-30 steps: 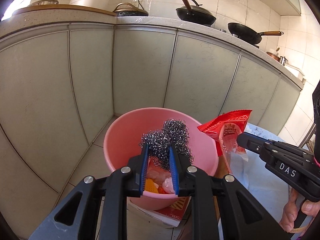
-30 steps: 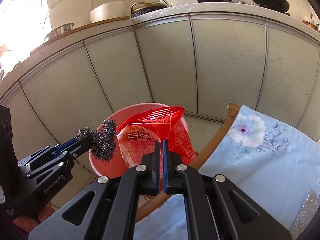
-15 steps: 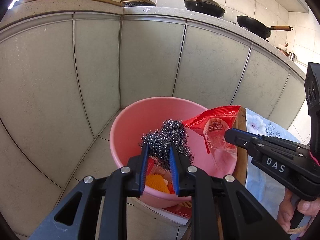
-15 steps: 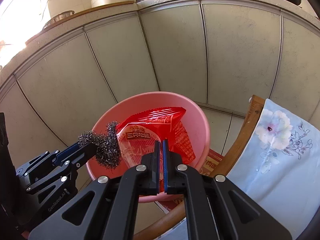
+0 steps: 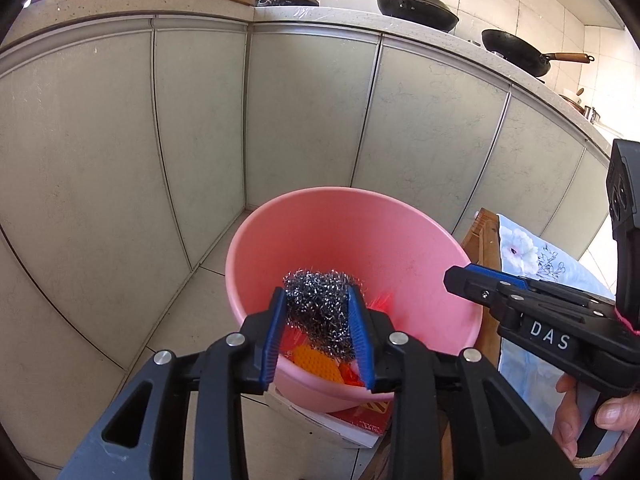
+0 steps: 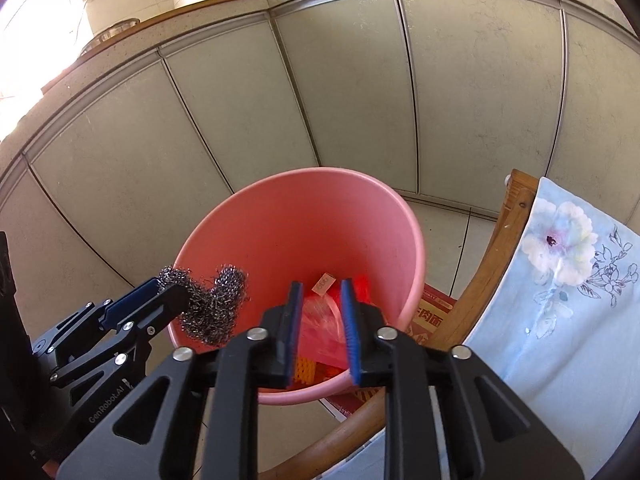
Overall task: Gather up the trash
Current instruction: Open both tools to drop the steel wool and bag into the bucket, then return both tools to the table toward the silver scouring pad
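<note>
A pink plastic bucket (image 5: 320,220) stands on the floor by the cabinets; it also shows in the right wrist view (image 6: 280,216). My left gripper (image 5: 320,332) holds a steel wool scrubber (image 5: 320,308) over the bucket's near rim, its jaws spread wide around it; the scrubber also shows in the right wrist view (image 6: 212,304). My right gripper (image 6: 320,328) is open and empty over the bucket. The red snack wrapper (image 6: 324,328) lies inside the bucket on other trash, including an orange piece (image 5: 316,364).
Grey-green cabinet doors (image 5: 304,112) curve behind the bucket, with pans (image 5: 416,4) on the counter above. A wooden chair with a blue floral cloth (image 6: 560,280) stands to the right. A red printed box (image 6: 432,316) lies under the bucket.
My right gripper opened and the red wrapper dropped into the bucket. My left gripper's jaws widened around the scrubber and both grippers moved closer over the bucket.
</note>
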{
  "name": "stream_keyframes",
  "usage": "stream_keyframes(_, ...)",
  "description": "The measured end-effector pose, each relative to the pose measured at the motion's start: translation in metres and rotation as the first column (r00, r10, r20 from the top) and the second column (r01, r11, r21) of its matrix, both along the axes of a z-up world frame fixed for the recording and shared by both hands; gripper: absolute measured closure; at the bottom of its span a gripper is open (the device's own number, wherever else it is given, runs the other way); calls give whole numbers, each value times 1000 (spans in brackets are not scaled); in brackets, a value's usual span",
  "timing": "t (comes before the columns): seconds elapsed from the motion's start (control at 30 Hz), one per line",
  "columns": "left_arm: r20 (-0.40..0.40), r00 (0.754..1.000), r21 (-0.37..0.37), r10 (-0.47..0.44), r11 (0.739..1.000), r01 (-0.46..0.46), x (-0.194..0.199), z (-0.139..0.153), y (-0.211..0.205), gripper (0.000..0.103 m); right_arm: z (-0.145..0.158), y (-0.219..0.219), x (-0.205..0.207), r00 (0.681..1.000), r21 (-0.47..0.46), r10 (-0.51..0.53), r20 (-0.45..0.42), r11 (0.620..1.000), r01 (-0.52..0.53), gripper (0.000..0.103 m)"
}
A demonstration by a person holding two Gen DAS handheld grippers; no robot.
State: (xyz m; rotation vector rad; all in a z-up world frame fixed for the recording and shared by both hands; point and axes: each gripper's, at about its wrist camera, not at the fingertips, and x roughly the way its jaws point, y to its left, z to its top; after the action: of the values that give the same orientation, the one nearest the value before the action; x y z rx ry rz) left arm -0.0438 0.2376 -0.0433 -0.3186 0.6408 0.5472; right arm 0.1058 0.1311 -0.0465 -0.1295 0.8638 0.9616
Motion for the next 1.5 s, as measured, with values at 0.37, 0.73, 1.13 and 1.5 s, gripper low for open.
stream_keyframes(0.37,40,999,9,-14,1000,13,-9,16,-9,63,13,-41,-10,999,21,-34,1,999,34,82)
stream_keyframes(0.73,94,993,15,-75,997,74,-21,43,-38,63,24,-102,-33,994,38,-105,-9,994,105,82)
stream_keyframes(1.13,95,982,-81,-164,982,172,-17,50,-72,63,33,-162,-63,985,43,-170,13,985,170,82)
stream_keyframes(1.5,58,943,-76,-328,940,332,2,49,-122,63,27,-213,-71,963,6,-265,41,964,265,82)
